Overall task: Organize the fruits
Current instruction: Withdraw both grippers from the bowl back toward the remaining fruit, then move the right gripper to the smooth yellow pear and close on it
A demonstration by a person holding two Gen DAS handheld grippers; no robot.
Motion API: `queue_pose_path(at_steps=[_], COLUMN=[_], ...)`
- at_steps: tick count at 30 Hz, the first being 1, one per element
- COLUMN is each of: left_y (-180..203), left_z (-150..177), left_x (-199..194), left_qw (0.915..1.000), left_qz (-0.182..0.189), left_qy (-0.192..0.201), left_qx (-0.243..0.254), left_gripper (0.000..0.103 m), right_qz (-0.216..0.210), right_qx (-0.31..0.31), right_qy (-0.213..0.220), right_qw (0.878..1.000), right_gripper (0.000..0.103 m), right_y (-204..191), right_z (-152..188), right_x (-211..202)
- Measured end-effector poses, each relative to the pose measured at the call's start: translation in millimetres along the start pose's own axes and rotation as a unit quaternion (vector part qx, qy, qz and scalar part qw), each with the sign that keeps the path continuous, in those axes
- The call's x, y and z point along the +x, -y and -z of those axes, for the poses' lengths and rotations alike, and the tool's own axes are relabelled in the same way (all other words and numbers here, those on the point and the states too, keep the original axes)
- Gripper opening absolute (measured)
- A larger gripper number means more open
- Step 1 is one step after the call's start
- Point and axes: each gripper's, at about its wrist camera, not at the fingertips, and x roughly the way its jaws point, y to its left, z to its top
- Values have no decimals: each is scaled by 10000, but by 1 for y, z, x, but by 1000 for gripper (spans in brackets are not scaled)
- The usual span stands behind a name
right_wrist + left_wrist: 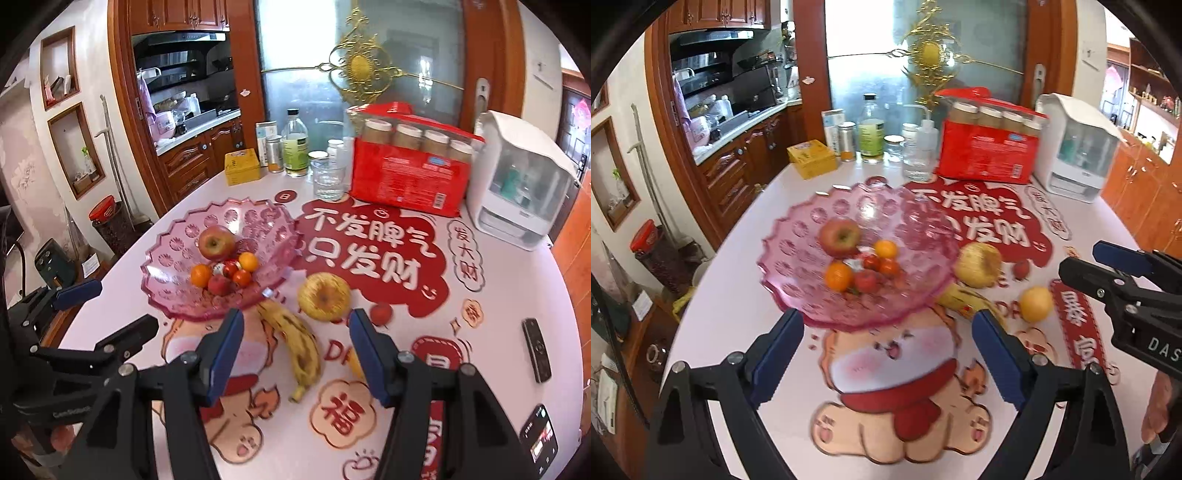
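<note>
Covering the table [517, 280] is a printed mat [373, 247] reading "不发脾气 只发财", with "福" nearer. Behind stands a red box [406, 184]; its print is too small to read. The pink bowl [177, 258] holds a red apple [216, 242] and small fruit; just beside it lie a yellow apple [324, 297] and banana [295, 347]. Left gripper [886, 350] and right gripper [295, 354] hover with fingers apart, empty.

The fruit bowl [177, 254] is translucent pink with embossed round medallions. It contains a red-yellow apple [216, 243], orange tangerines [200, 276] and small red fruits, possibly tomatoes [242, 277]. The banana [299, 343] is yellow with brown speckles. The table [517, 280] is white with red-and-white printed characters.
</note>
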Motion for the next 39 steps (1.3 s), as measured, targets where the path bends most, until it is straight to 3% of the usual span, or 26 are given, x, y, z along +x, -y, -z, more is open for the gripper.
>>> queue_pose_path(at_steps=[7, 16, 28, 39], left_y=[35, 72, 86, 79], left_z=[16, 29, 46, 52], left_x=[0, 18, 69, 103], left_qw=[9997, 9992, 9989, 9976], left_qz=[240, 352, 346, 310], left_qy=[9, 18, -298, -606], left_qx=[31, 193, 135, -96], left_gripper=[92, 92, 92, 92], right_qz=[284, 524, 388, 173], right_qx=[184, 374, 352, 102], right_qy=[60, -169, -512, -703], right_qw=[9994, 9978, 9973, 9973], right_gripper=[60, 61, 62, 70], right_y=[38, 78, 100, 100], right_z=[25, 46, 58, 55], right_x=[-10, 15, 54, 89])
